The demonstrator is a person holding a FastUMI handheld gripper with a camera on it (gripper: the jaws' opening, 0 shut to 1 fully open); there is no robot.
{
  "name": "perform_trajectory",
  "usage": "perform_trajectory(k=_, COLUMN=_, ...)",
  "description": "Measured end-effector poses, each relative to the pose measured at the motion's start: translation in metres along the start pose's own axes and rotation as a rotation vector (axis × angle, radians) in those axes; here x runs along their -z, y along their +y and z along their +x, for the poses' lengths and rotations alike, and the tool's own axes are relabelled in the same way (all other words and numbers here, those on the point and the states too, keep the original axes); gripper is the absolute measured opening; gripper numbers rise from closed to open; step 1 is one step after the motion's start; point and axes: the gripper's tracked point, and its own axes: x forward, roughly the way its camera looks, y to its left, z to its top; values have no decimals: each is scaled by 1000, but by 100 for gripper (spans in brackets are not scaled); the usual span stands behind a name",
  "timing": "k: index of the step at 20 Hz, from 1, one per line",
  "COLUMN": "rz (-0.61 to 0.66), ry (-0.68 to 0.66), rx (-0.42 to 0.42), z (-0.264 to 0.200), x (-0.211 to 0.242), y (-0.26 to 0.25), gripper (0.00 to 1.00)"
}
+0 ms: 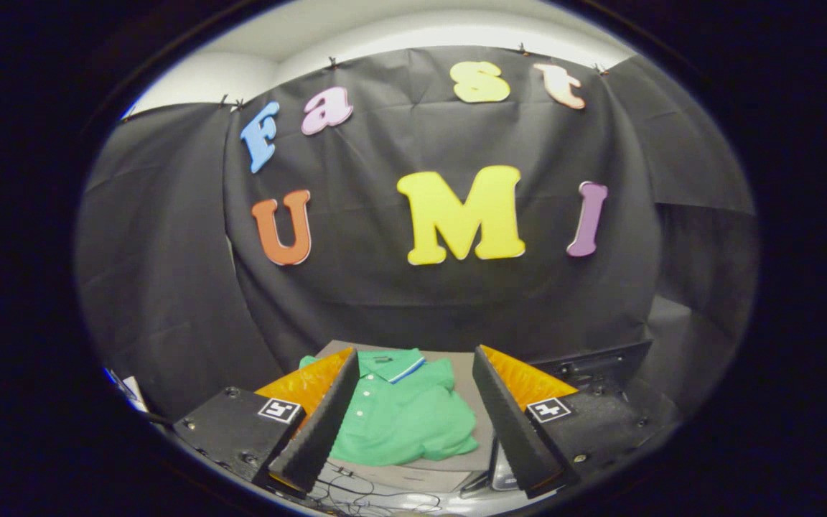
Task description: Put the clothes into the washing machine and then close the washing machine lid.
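A green polo shirt lies folded on a grey surface, collar toward the booth wall. My gripper hangs above it, open, with the fingers spread wide to either side of the shirt and nothing held between them. The left finger covers the shirt's left edge. A dark box-like object stands just right of the shirt, behind the right finger; I cannot tell whether it is the washing machine.
Black cloth walls close the space behind and on both sides. Thin cables trail across the pale floor near the front edge of the grey surface. A small white item sits low at the far left.
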Motion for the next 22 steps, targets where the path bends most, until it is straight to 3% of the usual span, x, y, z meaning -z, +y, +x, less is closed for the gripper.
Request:
perform_trajectory(k=4, rz=-12, ry=143, rx=-34, z=69, x=41, y=35, gripper=99)
perform_trajectory(k=10, rz=-65, ry=314, rx=2, z=138, x=105, y=56, gripper=99)
perform_trajectory(k=15, rz=-71, ry=421, rx=41, z=160, x=145, y=52, gripper=98)
perform_trajectory(k=22, rz=-60, ry=428, rx=38, z=163, x=146, y=52, gripper=99)
